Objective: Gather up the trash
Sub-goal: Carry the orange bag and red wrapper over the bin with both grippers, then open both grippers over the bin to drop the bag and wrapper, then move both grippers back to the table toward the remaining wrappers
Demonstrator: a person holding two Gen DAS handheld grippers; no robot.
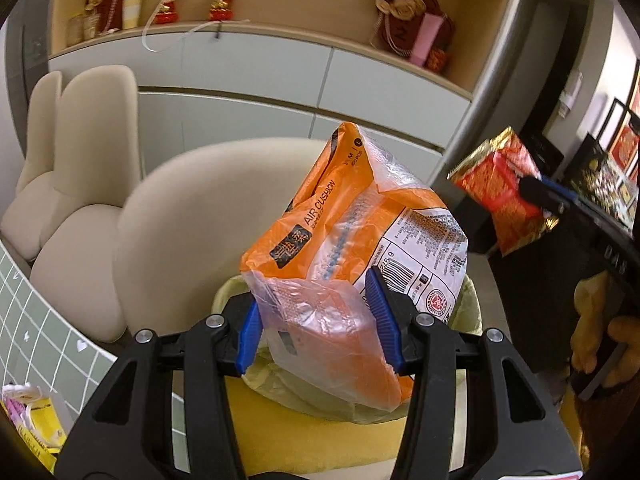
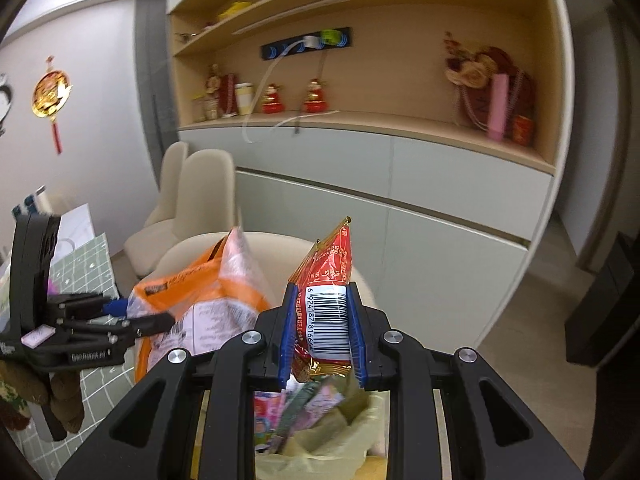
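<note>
The left gripper (image 1: 318,322) pinches the lower end of an orange plastic bag (image 1: 352,232) between its blue pads; the bag's long axis rises up and away from the fingers, its bottom hanging directly over the mouth of a yellow-lined bin (image 1: 470,304) — touching the liner or not cannot be told. The right gripper (image 2: 323,336) clamps a red snack wrapper (image 2: 326,280) upright, barcode facing the camera, also above the bin (image 2: 360,420). Inside the bin lie pink and green wrappers (image 2: 296,408) already. Both pieces hang over the opening, so the coming release looks like a straight drop — the bulkier bag may catch the rim.
</note>
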